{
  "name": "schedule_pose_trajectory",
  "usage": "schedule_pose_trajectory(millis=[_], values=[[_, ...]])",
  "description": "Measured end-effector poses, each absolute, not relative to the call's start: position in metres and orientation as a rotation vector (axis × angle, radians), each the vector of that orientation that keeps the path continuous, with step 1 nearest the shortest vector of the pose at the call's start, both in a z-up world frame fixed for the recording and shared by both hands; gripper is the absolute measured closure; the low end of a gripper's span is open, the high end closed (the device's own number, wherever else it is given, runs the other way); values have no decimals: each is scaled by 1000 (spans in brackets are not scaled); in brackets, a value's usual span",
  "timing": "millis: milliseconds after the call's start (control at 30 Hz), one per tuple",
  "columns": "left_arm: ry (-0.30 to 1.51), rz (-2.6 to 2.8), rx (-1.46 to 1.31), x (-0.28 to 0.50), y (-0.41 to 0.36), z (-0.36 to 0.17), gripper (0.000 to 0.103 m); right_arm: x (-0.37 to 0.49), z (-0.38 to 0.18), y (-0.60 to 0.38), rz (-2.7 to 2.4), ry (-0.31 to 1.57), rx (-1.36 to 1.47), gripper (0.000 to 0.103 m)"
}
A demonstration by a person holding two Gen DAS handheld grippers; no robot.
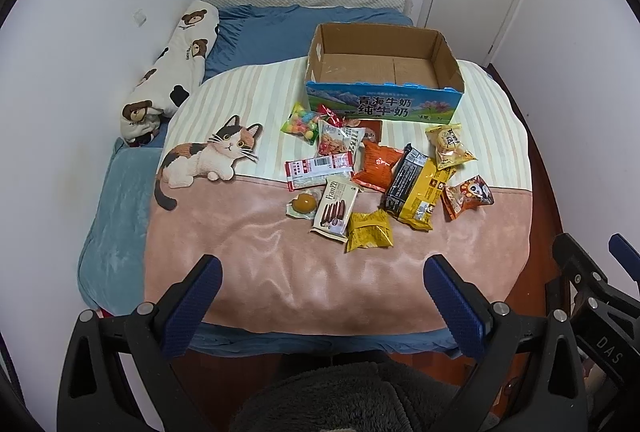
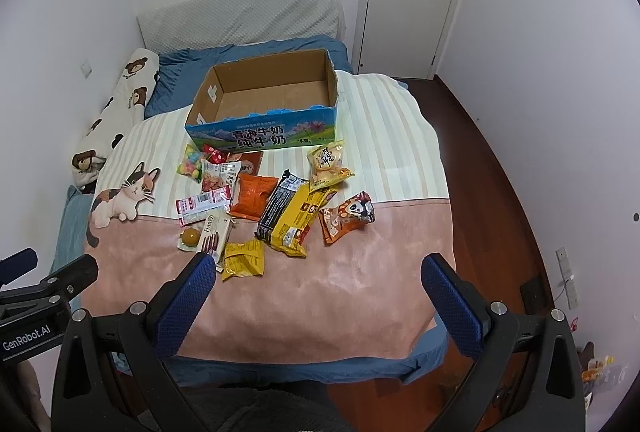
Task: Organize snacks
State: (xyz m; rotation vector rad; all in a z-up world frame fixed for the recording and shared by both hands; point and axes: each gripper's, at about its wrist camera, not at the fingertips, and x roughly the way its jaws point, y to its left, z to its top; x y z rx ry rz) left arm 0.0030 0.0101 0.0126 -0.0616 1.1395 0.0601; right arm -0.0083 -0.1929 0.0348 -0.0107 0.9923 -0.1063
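Down low and closest, left gripper [image 1: 320, 280] spread wide with nothing in it, hanging over the pink end of the blanket [image 1: 256, 256]. Right gripper [image 2: 318, 280] just the same, wide and holding nothing, beside the other one, likely both waiting to start. A bit farther, snacks all in a messy pile: a small yellow packet [image 2: 243, 259] closest, then a white wafer pack [image 1: 335, 207] with a little round orange treat [image 1: 304, 203] just beside it. Next to those, a long yellow and black bag [image 2: 289, 220] and an orange panda packet [image 2: 347, 216] off to the right. Behind, an orange bag [image 1: 377, 165], a red and white wrapper [image 1: 318, 169], a bag of colored candy [image 1: 299, 123] and a pale yellow pack [image 1: 450, 145]. Farthest, an open cardboard box [image 2: 266, 99] with nothing inside, top open and just behind the pile, probably the place for the snacks. None in yet, so the whole job left to do. Soft blanket, crinkly bags, maybe slippery to pinch.
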Motion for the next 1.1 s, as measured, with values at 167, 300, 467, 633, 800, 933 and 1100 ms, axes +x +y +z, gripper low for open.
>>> schedule_pose_trajectory(millis=[167,300,467,633,800,933,1100], values=[[1139,59,-60,1,13,14,0,-9,36,-191,-109,982,-17,0],[1138,58,-57,-1,14,15,0,-12,38,-189,-108,976,-20,0],[1133,58,-55,-4,13,15,0,-13,40,-188,-106,973,-24,0],[1127,59,-55,-6,13,16,0,-17,43,-185,-105,955,-39,0],[1123,60,-59,-7,13,17,0,-19,45,-184,-105,949,-38,0],[1126,61,-61,-7,14,17,0,-19,45,-184,-103,952,-40,0],[1127,58,-68,-7,17,20,0,-18,45,-184,-102,947,-42,0]])
